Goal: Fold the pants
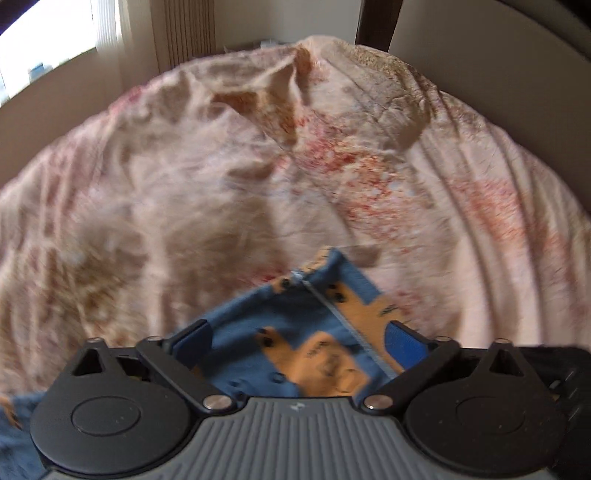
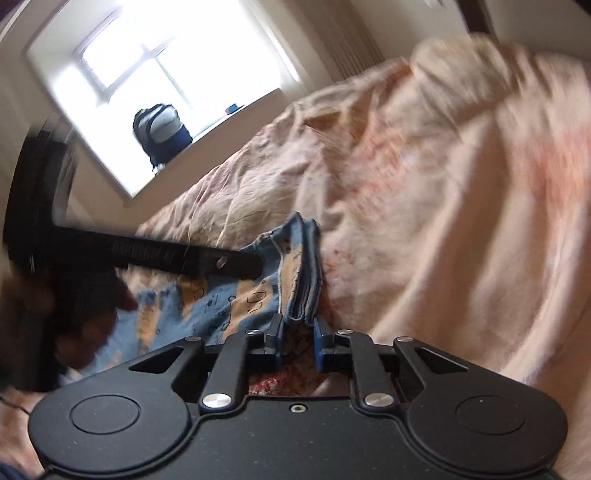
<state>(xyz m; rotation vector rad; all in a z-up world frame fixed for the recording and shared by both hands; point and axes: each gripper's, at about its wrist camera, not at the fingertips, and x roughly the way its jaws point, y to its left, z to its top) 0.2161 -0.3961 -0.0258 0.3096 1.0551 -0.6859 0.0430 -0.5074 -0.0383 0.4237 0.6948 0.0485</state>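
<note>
Blue pants (image 1: 258, 321) printed with orange cartoon animals lie on a pink flowered bedspread (image 1: 221, 166). My left gripper (image 1: 297, 339) stands open wide over one end of them; the cloth and a seam lie between its blue pads (image 1: 402, 338) without being pinched. In the right wrist view the pants (image 2: 221, 295) lie to the left, with a layered folded edge running toward the camera. My right gripper (image 2: 298, 328) is shut on that folded edge. The left gripper (image 2: 255, 264) reaches in from the left, a hand (image 2: 74, 302) holding it.
The bedspread (image 2: 443, 221) is rumpled, with raised folds toward the far end. A bright window (image 2: 155, 62) has a dark backpack (image 2: 162, 129) on its sill. A ribbed curtain (image 1: 188, 33) and a dark wooden post (image 1: 376, 22) stand beyond the bed.
</note>
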